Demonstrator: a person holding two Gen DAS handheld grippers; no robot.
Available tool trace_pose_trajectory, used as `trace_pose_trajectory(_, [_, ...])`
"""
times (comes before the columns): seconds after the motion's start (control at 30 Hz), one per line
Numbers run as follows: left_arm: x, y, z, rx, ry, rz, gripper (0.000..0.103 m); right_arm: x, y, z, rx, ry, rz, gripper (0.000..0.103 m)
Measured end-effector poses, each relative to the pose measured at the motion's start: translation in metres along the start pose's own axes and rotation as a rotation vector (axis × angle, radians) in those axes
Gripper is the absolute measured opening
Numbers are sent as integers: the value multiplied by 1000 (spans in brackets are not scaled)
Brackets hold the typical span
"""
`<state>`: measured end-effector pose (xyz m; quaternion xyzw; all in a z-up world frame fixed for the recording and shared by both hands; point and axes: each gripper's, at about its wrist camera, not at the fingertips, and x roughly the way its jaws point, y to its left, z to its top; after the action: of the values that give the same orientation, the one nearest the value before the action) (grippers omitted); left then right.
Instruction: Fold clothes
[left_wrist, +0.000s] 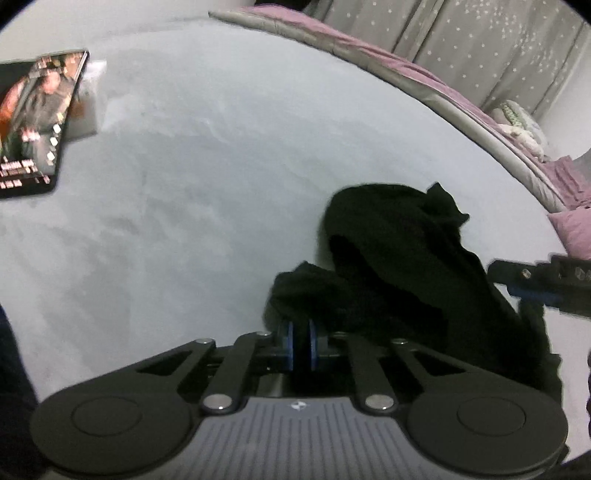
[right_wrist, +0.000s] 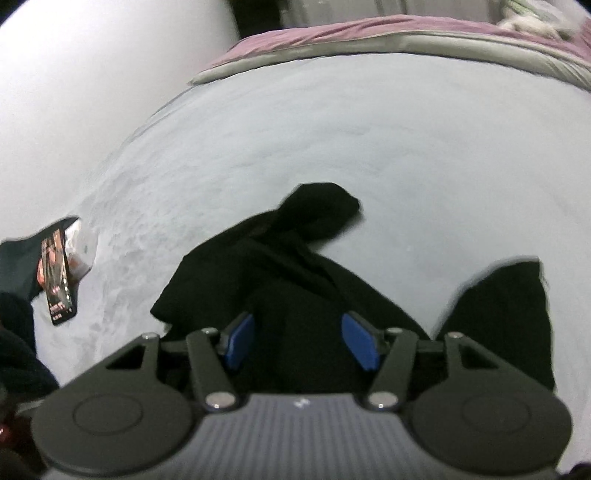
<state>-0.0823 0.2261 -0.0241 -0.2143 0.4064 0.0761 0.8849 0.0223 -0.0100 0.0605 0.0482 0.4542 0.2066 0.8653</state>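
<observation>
Leftmost, in both wrist views, a phone (left_wrist: 31, 125) with a lit screen lies on the pale grey bed sheet (left_wrist: 207, 155), just beside a small white packet (left_wrist: 90, 99). Toward the middle of the left wrist view, the left tool (left_wrist: 301, 345) has its blue pads drawn nearly together, pinching an edge of the black garment (left_wrist: 399, 266); the cloth bunches up right at the tips. That garment sits crumpled on the sheet, rising into a dark hump past the tool and spreading off to the right. Further right in the same view, the right tool (left_wrist: 535, 282) shows at the frame's edge, just beside the cloth. In the right wrist view, the right tool (right_wrist: 301, 341) has its blue pads standing apart, with black fabric beneath the gap and nothing pressed between them. A second lobe of the garment lies to the lower right. Along the far edge of the bed runs a purple and grey quilt (left_wrist: 417, 74), with star-patterned curtains (left_wrist: 480, 48) behind.
</observation>
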Motion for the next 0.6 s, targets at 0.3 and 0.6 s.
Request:
trace_pose_trajectory(0.3, [7,4,-2,-12,-11,2,14,48,33,33,-205,-10,44,58])
trace_pose_trajectory(0.6, [9,1,-5,-2,-25,6,14,84,76,52,-457,3,109,58])
